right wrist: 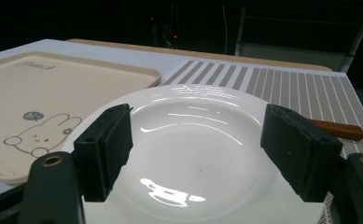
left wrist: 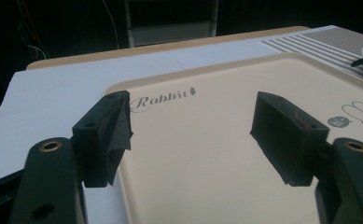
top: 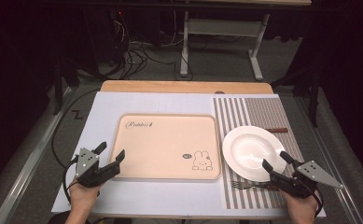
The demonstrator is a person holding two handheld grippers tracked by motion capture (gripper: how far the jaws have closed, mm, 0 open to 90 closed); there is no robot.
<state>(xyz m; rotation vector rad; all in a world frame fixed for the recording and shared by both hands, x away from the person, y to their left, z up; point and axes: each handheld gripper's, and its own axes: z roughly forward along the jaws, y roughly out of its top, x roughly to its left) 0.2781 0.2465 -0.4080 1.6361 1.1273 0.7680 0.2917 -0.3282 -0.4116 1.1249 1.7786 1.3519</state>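
We hold the left gripper (top: pixel 108 156) at the near left corner of the cream rabbit tray (top: pixel 166 144), its jaws spread wide with nothing between them. In the left gripper view one jaw stands over the tray's left rim and the other over its flat bed; we cannot tell whether either pad touches the tray (left wrist: pixel 207 140). The word "Rabbit" printed on it reads clearly there, while the rabbit drawing is cut off at the right edge.

Our right gripper (top: pixel 275 160) sits at the near right edge of the white plate (top: pixel 251 151), jaws likewise released and gripping nothing. In the right gripper view the plate (right wrist: pixel 193 140) lies between and beyond the two black jaws, its near rim hidden behind them, so we cannot say whether the pads rest on it.

The plate lies on a striped placemat (top: pixel 258 112), just right of the tray and apart from it. A fork (top: pixel 247 185) lies on the mat just in front of the plate; its handle end disappears under our right gripper. Beyond the plate a brown handle (top: pixel 278 130) pokes out, the rest of that utensil hidden by the plate's rim, so we cannot name it. The room behind the table is too dark to make out beyond cables and a metal frame.
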